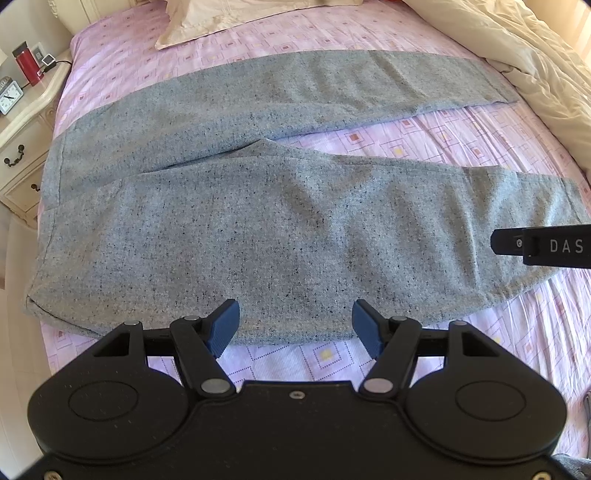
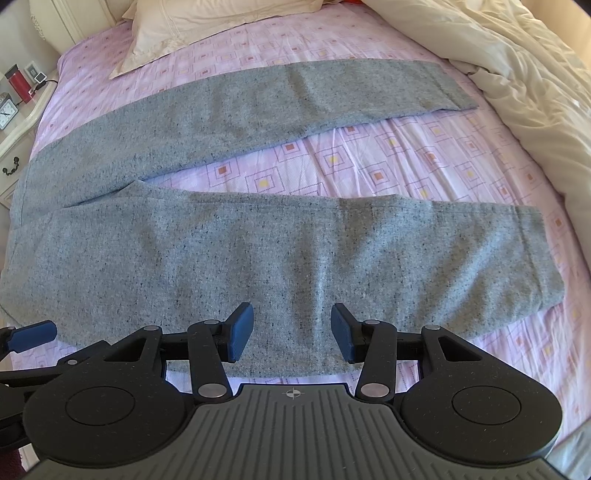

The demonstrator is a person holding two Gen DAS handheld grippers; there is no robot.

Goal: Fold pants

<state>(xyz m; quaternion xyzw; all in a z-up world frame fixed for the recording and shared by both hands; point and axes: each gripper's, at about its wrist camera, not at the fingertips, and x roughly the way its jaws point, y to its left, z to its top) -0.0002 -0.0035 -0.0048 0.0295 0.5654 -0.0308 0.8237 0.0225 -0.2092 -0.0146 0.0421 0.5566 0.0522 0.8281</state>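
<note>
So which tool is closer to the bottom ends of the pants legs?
Right. The right tool hangs over the near leg of the pants, partway toward the cuffs. The left tool hangs over the same leg, nearer the waistband.

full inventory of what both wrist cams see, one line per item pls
pants: 1, speckled grey, spread flat across the bed, legs apart, waist toward the nightstand side
bed sheet: 1, pink with square pattern, under the pants
pillow: 1, cream, at the head of the bed
duvet: 1, cream, bunched along the far right edge
nightstand: 1, cream with dark drawer pulls, left of the bed
alarm clock: 1, white face, on the nightstand
red container: 1, red with dark cap, on the nightstand
left claw: 1, black with blue pads, open over the near edge of the pants
right claw: 1, black with blue pads, open over the near leg
</note>
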